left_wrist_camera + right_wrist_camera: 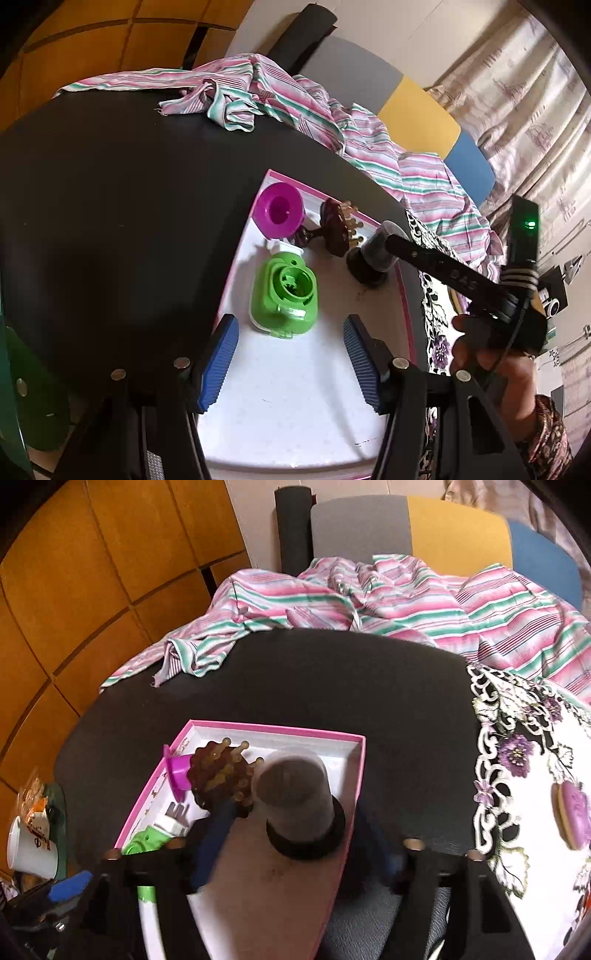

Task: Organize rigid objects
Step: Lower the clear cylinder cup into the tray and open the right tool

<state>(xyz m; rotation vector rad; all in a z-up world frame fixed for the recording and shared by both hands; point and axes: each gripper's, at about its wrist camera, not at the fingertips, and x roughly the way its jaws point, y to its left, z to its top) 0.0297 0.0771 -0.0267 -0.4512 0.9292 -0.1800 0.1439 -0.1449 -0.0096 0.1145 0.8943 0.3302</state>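
Observation:
A pink-rimmed white tray lies on the black table. In it are a magenta funnel, a brown hairbrush, a green plastic piece and a dark jar standing upside down on its black lid. My left gripper is open and empty over the tray, just short of the green piece. My right gripper is at the jar with a finger on each side; the fingers are blurred, so whether they grip it is unclear.
A striped pink and green cloth lies along the table's far edge. A floral mat with a purple heart-shaped item is to the right. A white cup stands at the left. A chair back is behind.

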